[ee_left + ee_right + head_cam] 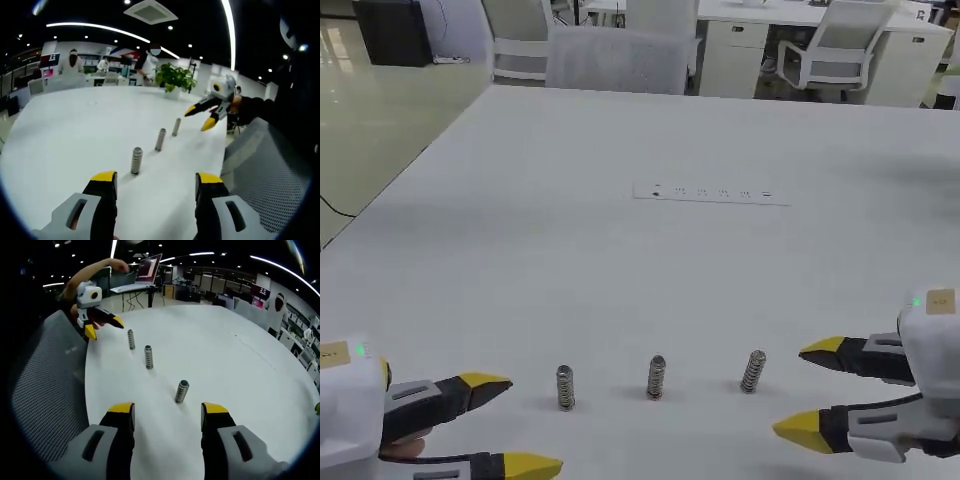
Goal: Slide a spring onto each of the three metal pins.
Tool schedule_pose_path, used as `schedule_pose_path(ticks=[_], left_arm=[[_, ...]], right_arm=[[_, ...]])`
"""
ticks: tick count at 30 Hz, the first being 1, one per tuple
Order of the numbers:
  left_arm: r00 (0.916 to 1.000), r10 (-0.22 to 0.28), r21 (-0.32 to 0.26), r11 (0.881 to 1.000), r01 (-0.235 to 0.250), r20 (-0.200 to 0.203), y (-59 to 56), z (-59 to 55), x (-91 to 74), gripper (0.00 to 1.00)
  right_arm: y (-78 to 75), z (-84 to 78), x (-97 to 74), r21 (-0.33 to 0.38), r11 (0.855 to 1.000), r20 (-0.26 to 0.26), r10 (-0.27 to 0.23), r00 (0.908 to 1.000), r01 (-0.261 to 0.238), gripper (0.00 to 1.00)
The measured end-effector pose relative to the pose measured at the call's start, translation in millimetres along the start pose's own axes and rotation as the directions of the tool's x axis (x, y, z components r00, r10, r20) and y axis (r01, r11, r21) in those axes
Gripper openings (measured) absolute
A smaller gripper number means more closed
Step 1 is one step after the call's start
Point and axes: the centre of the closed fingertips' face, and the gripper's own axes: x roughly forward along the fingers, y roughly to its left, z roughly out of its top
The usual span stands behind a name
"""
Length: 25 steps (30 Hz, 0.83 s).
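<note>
Three springs [656, 377] stand upright on surface [620, 270], pins presumably inside. Left claw [533, 423], right claw [788, 390] released, empty. Task looks done; I back off.

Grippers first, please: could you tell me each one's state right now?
Left gripper: open, holding nothing.
Right gripper: open, holding nothing.

- Setting: an open-plan office.
- A white table [620, 250] has a built-in socket strip [710, 193].
- Swivel chairs [825, 50], desks [790, 12] and drawer units [730, 55] stand behind it on a polished floor [370, 110].
- The ceiling carries strip lights [100, 27], spotlights [170, 27] and an air vent [152, 11].
- A potted plant [174, 78] and an open laptop [148, 269] are present.
- Further desk rows hold screens [259, 290].
</note>
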Motion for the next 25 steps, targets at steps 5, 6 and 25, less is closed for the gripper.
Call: schedule_pose_path(ticks=[5,6,25], left_arm=[[1.0000,0.000,0.001,1.000,0.000,-0.001,0.2,-0.2,0.1,0.58],[1.0000,-0.001,0.001,1.000,0.001,-0.002,0.3,-0.3,0.2,0.58],[1.0000,-0.004,0.002,1.000,0.004,-0.007,-0.3,-1.9,0.9,0.58]], right_arm=[[0.1,-1.0,-0.1,0.003,1.000,-0.001,-0.001,1.0000,0.001,0.52],[0.2,-1.9,0.1,0.003,1.000,-0.005,-0.001,1.0000,0.001,0.52],[1.3,-4.7,1.8,0.003,1.000,-0.017,-0.001,0.9999,0.001,0.51]])
